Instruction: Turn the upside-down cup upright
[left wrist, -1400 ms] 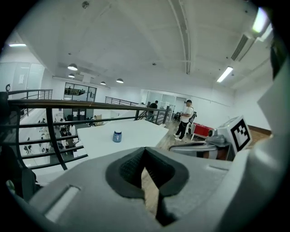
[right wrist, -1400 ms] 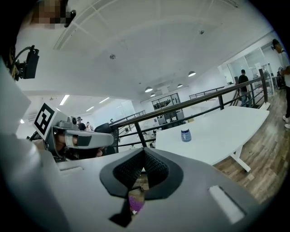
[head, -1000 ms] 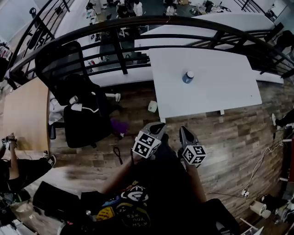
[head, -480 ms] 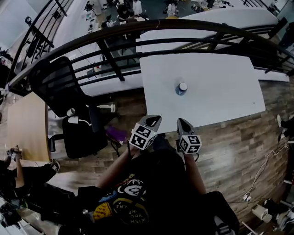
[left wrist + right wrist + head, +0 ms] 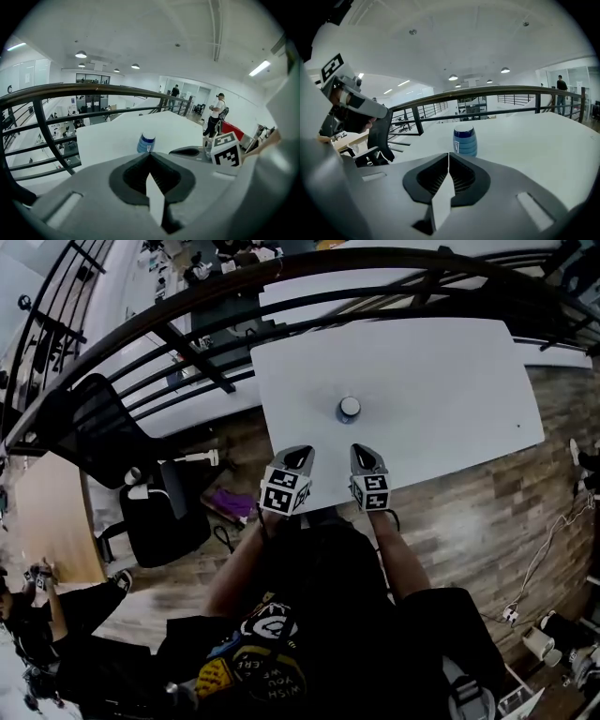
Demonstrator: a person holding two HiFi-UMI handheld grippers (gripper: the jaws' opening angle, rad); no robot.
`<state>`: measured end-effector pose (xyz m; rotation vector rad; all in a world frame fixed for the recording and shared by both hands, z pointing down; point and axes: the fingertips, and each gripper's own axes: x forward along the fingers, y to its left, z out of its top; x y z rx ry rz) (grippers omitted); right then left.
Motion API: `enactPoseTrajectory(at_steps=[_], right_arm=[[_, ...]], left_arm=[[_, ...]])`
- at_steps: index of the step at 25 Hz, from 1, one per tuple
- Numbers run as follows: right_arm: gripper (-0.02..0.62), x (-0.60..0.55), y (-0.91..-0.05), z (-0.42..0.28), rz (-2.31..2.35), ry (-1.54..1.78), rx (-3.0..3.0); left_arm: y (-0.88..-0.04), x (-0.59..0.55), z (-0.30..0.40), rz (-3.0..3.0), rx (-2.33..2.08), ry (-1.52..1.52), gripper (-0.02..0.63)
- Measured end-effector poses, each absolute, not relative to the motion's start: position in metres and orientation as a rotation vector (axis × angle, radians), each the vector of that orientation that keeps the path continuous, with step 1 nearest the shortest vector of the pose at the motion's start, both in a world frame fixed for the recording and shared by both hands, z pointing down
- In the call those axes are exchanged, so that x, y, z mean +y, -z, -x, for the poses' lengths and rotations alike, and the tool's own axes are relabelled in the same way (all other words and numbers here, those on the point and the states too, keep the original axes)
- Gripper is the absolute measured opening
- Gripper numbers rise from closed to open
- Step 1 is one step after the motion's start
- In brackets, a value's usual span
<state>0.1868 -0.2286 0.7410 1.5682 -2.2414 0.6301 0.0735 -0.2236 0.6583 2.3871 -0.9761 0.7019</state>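
Note:
A blue ribbed cup (image 5: 349,410) with a pale flat end on top stands alone on the white table (image 5: 441,381). It also shows ahead in the left gripper view as the cup (image 5: 146,142) and in the right gripper view as the cup (image 5: 465,138). My left gripper (image 5: 296,458) hangs over the table's near edge, short of the cup and to its left, jaws shut and empty. Beside it, my right gripper (image 5: 365,457) is also shut with nothing in it, just short of the cup.
A dark curved railing (image 5: 216,296) runs behind the table. A black office chair (image 5: 103,437) stands to the left on the wood floor (image 5: 487,493). A wooden desk (image 5: 42,521) lies at far left. People (image 5: 217,112) stand in the distance.
Both grippers have travelled forward from over the floor to the table's near edge, closing on the cup. The table and cup now sit closer in the head view. Jaws stayed shut.

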Motion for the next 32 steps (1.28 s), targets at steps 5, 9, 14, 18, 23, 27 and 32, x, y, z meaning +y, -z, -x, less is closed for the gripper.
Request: enactPoseTrajectory(at_steps=[5,9,14,18,23,27,32], right_arm=[[0.168,-0.287,-0.771,-0.182,-1.535,-0.572,-2.201],[0.323,-0.328,-0.788,-0.185,-1.529,-0.498,-2.132],[0.386,-0.357,-0.801,-0.186,-1.474,-0.450,-2.104],[0.407,-0.366,-0.815,-0.179,-1.410,-0.464,-2.096],[0.385,-0.364,-0.817,-0.179,-1.446,-0.461,-2.093],[0.383,-0.350,-0.810,-0.165,-1.358,-0.463,-2.133],[0.383,-0.326,-0.767,-0.139,-1.245,-0.317,-2.185]], left_arm=[[-0.674,-0.255,-0.077,-2.370,-0.981,-0.698,0.005],[-0.679,-0.268,-0.081,-2.380,-0.969,-0.744,0.005],[-0.679,-0.277,-0.085,-2.400,-0.944,-0.772,0.005],[-0.681,-0.285,-0.084,-2.405,-0.923,-0.789,0.005],[-0.685,-0.290,-0.089,-2.407,-0.851,-0.804,0.005],[-0.689,-0.299,-0.103,-2.408,-0.783,-0.825,0.072],[-0.690,-0.302,-0.130,-2.393,-0.697,-0.837,0.234]])
